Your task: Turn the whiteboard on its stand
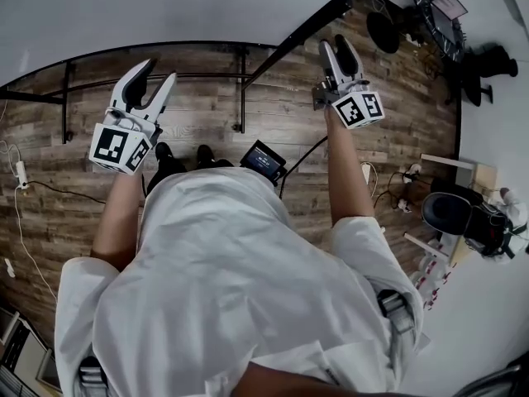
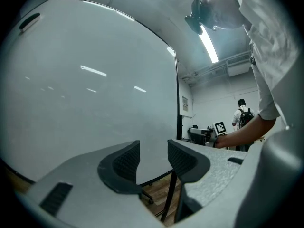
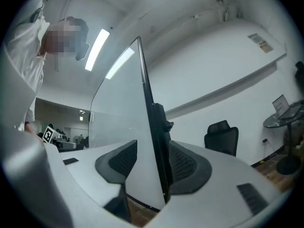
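The whiteboard fills the top of the head view, its black-framed edge running to the upper right. My right gripper straddles that edge. In the right gripper view the black frame stands between the two pads of the right gripper, close to the right pad, and I see no pad pressing on it. My left gripper is open in front of the board's face, with nothing between the fingers of the left gripper. The stand's black bars cross the wooden floor below.
A stand leg runs down to the floor under the board. A small dark device lies on the floor by my feet. An office chair and a round table stand to the right. Another person stands far off.
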A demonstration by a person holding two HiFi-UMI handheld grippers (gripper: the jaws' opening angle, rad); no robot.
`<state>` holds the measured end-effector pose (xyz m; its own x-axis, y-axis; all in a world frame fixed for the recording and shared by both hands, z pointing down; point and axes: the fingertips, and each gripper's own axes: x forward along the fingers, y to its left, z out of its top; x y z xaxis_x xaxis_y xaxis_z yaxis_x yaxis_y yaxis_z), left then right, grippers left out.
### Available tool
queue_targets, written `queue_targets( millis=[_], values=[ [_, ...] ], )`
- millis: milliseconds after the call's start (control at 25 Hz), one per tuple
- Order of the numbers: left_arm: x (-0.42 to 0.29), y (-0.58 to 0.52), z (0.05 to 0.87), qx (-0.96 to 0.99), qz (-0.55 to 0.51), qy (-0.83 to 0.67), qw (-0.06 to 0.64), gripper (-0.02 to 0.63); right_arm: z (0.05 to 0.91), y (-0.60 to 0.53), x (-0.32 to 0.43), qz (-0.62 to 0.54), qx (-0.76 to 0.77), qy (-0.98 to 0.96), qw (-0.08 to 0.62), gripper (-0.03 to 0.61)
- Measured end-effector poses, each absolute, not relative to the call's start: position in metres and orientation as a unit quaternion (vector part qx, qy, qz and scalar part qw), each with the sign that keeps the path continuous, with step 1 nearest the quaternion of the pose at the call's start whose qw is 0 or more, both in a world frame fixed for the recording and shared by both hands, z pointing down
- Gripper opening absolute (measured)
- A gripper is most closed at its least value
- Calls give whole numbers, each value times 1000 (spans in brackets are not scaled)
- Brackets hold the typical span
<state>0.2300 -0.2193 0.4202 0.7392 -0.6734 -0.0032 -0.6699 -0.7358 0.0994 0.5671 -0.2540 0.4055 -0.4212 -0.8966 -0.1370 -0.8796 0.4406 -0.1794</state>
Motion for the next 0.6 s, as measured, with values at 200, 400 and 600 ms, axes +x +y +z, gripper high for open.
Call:
queue_targets(
  millis=[200, 400, 600],
  values=[
    [203, -217, 407, 928, -23, -370, 28, 187, 384, -211, 520, 17, -553, 827, 96, 188],
    [172, -211, 398, 927, -33, -372, 16, 187, 372, -180, 453, 73, -560, 825, 28, 150],
    [140, -196, 393, 928, -49, -368, 19, 187, 380, -154, 391, 60, -572, 818, -14, 110]
  ],
)
